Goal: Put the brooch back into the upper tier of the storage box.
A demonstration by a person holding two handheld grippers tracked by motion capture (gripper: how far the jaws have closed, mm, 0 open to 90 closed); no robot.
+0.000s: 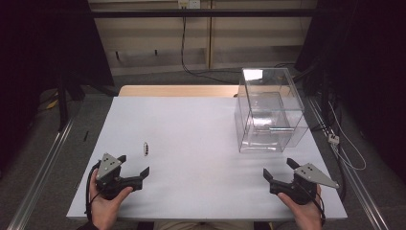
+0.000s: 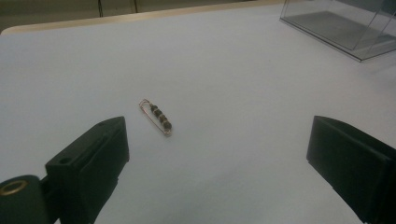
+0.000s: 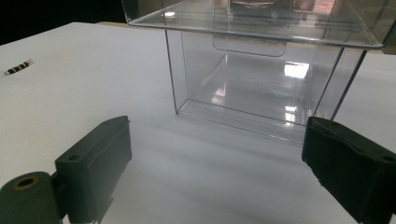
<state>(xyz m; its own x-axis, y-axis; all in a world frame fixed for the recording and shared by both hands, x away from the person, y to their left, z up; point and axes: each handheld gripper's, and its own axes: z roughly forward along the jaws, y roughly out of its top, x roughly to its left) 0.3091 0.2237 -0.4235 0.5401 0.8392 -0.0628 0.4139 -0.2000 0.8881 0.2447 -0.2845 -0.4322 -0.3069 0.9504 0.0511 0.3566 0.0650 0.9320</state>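
Note:
A small gold safety pin strung with dark beads (image 1: pixel 145 149) lies flat on the white table (image 1: pixel 191 143), left of centre. My left gripper (image 1: pixel 132 164) rests near the front left, held by a hand, jaws wide apart and empty; the pin (image 2: pixel 157 117) lies a short way ahead of them. At the front right, my right gripper (image 1: pixel 279 168) is open too, with nothing between its jaws. A clear plastic box (image 1: pixel 269 109) stands on the table's far right, right in front of this gripper (image 3: pixel 215 154). The box (image 3: pixel 261 70) opens toward it and the pin (image 3: pixel 17 67) lies far to the left.
Beyond the table's far edge runs a wooden strip (image 1: pixel 177 90), with cables and dark frame posts behind. Metal rails flank the table on the floor. A broad stretch of bare white surface separates the pin from the box.

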